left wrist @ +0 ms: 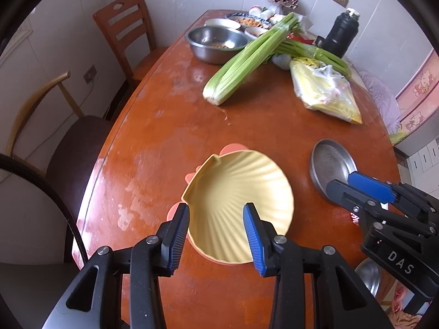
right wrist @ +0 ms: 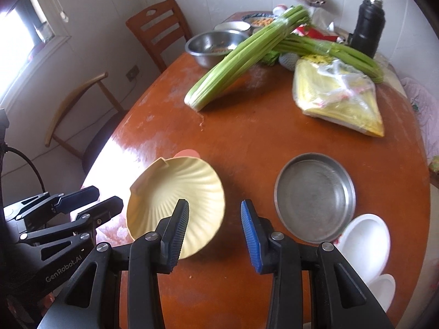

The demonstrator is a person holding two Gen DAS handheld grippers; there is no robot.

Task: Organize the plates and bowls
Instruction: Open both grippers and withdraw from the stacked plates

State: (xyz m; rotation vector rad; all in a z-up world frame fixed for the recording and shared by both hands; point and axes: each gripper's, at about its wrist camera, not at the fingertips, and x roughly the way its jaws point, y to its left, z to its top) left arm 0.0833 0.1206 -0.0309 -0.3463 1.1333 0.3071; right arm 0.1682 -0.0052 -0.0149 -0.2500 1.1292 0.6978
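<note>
A yellow shell-shaped plate [left wrist: 238, 189] [right wrist: 175, 189] lies on a pink plate [left wrist: 233, 146] [right wrist: 186, 153], of which only the edges show, on the wooden table [left wrist: 164, 137]. My left gripper [left wrist: 216, 208] [right wrist: 108, 195] hovers above the yellow plate's near rim, open and holding nothing. To the right sits a shallow steel plate [left wrist: 329, 164] [right wrist: 315, 194]. My right gripper [right wrist: 214, 204] [left wrist: 343, 179] hangs open over bare table between the yellow and steel plates. A white plate [right wrist: 365, 241] and a smaller white one [right wrist: 384, 288] rest near the table's right front edge.
Further back lie celery bunches [left wrist: 247, 57], a steel bowl [left wrist: 216, 42] with scraps, a yellow plastic bag [left wrist: 323, 90], a black flask [left wrist: 343, 33] and dishes of food. Two chairs [left wrist: 126, 33] [left wrist: 41, 126] stand along the table's left side.
</note>
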